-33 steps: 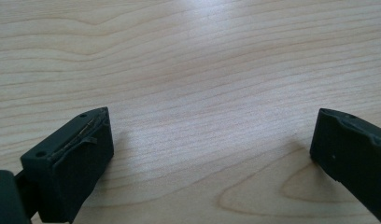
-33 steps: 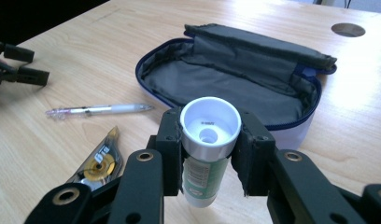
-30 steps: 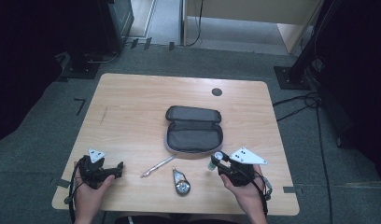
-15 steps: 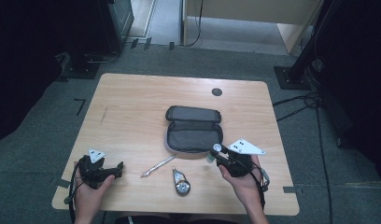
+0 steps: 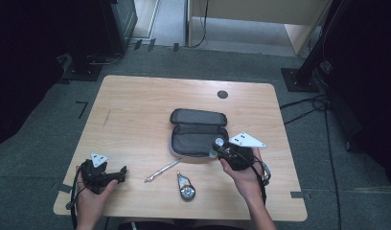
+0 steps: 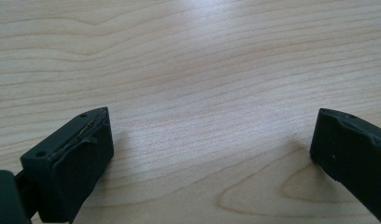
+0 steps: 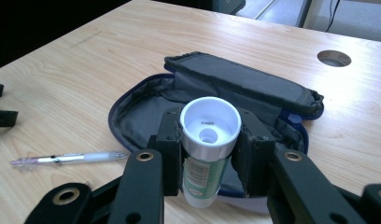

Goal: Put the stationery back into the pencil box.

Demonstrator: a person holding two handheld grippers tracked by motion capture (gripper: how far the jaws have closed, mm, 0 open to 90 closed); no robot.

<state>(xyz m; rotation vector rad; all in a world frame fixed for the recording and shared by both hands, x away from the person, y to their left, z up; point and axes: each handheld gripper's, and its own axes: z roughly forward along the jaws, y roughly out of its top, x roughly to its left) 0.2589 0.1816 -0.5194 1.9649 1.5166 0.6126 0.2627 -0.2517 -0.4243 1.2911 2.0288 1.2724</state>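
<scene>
My right gripper (image 5: 218, 149) is shut on a small tube (image 5: 216, 144) with a white cap and a green label. It holds the tube over the near edge of an open dark pencil case (image 5: 196, 132). In the right gripper view the tube (image 7: 209, 126) stands upright between the pads, with the open case (image 7: 254, 88) just behind it. My left gripper (image 5: 121, 175) rests at the table's front left. Its jaws (image 6: 212, 140) are open over bare wood with nothing between them.
A clear pen (image 5: 162, 170) lies on the wooden table (image 5: 136, 110) in front of the case, also seen in the right gripper view (image 7: 69, 159). A small dark and silver object (image 5: 186, 187) lies near the front edge. A cable hole (image 5: 223, 94) sits at the back.
My right gripper has moved away from the person and slightly left with the tube, from the table's front right to the case's near edge. The left gripper has stayed put.
</scene>
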